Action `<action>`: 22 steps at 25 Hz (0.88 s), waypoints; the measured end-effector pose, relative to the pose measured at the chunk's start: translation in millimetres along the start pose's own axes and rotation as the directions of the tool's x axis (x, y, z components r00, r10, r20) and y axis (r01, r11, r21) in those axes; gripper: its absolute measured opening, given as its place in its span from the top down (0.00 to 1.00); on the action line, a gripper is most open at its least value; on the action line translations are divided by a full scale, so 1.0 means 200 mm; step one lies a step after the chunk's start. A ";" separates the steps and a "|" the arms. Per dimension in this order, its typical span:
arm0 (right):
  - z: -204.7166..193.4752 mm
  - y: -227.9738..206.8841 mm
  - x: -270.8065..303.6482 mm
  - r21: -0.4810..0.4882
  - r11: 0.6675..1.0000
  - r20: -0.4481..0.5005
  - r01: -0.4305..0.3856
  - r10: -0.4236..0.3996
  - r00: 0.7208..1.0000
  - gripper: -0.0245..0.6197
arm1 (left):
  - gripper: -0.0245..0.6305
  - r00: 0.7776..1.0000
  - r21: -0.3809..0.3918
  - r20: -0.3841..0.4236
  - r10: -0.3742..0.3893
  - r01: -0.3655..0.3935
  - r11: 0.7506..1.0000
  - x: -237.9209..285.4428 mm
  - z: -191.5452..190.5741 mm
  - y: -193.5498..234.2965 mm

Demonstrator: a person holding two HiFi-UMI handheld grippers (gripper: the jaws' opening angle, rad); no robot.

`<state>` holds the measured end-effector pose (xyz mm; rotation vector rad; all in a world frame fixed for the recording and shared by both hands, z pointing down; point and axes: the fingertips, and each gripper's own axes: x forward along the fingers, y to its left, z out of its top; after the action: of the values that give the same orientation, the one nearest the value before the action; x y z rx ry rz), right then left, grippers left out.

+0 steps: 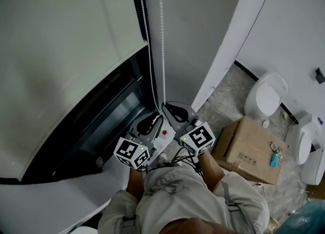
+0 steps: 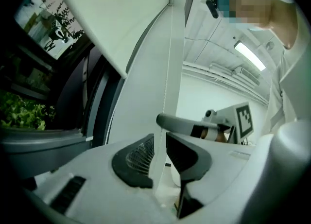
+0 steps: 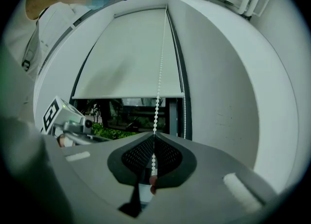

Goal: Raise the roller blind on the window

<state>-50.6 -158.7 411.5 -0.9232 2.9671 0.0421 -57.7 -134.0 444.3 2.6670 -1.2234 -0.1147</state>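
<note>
Your right gripper (image 3: 153, 143) has its fingers clenched on the bead chain (image 3: 156, 111), which runs up from them toward 12 o'clock. Your left gripper (image 2: 159, 155) sits just beside the right one, at its 8 o'clock in the head view, fingers released and apart, gripping nothing. The roller blind (image 1: 66, 50) hangs at 10 o'clock and covers most of the window (image 3: 126, 116), with a strip of glass showing below its bottom edge.
</note>
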 end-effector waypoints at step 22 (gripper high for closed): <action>0.01 0.04 -0.01 0.008 1.000 0.005 -0.001 0.001 1.000 0.95 | 0.81 0.983 0.198 0.158 -0.092 0.060 0.978 0.15 0.67 -0.15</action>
<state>-53.7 -152.1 408.8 -0.9196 2.9605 0.0329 -36.7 -159.3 306.9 2.9248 -1.2378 -0.2475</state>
